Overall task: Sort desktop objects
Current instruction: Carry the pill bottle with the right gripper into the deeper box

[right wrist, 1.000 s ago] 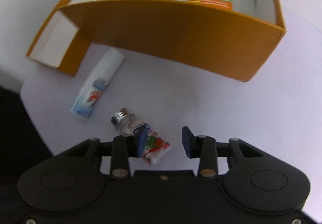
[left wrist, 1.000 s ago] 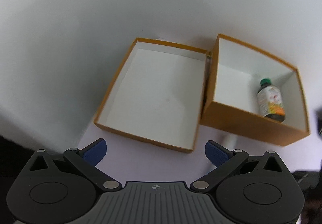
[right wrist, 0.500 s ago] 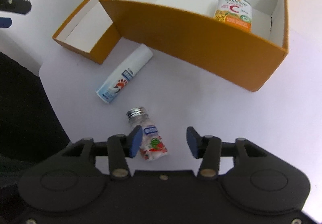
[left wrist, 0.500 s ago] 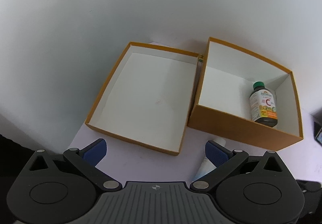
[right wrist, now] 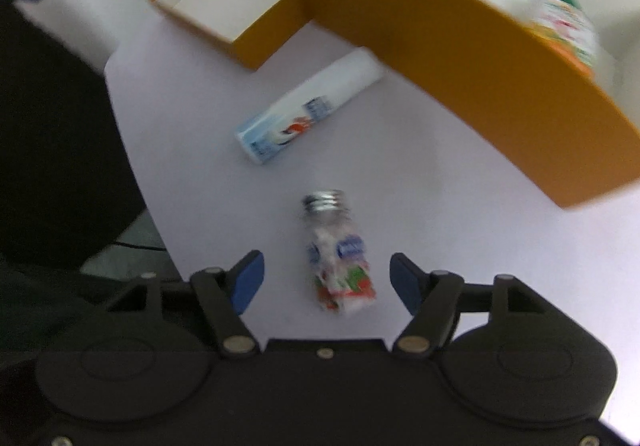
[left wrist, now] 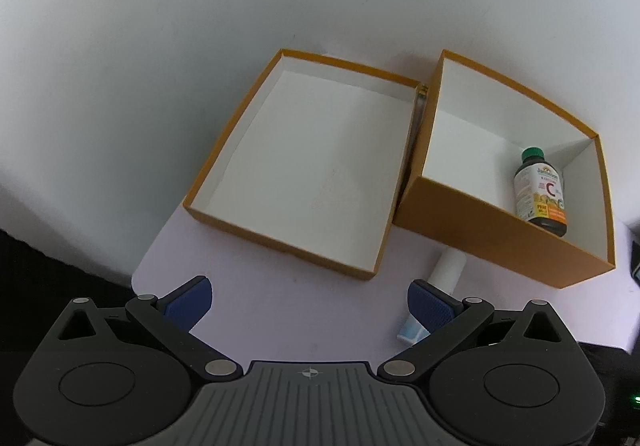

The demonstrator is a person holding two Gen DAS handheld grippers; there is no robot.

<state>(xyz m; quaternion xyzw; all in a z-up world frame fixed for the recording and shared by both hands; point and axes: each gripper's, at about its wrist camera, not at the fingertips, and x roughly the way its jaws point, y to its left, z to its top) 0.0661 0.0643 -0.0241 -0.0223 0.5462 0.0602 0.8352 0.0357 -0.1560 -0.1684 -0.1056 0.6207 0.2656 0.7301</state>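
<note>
Left wrist view: the left gripper point(left wrist: 308, 300) hangs with jaws wide apart and nothing between them, above a shallow orange tray point(left wrist: 280, 238) beside a deeper orange box point(left wrist: 500, 242) containing an upright vitamin bottle point(left wrist: 542, 191). Right wrist view: the right gripper point(right wrist: 326, 282) has its jaws opening, with a small clear jar point(right wrist: 338, 258) lying on the white table point(right wrist: 440, 205) between them, untouched by either pad; a white tube point(right wrist: 308, 111) lies beyond it near the box.

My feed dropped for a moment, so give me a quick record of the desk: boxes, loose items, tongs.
deep box: holds a vitamin bottle
shallow box: nothing in it
white tube: lying on the desk
small jar: lying between the right tongs, untouched
right tongs: opening
left tongs: open, holding nothing
</note>
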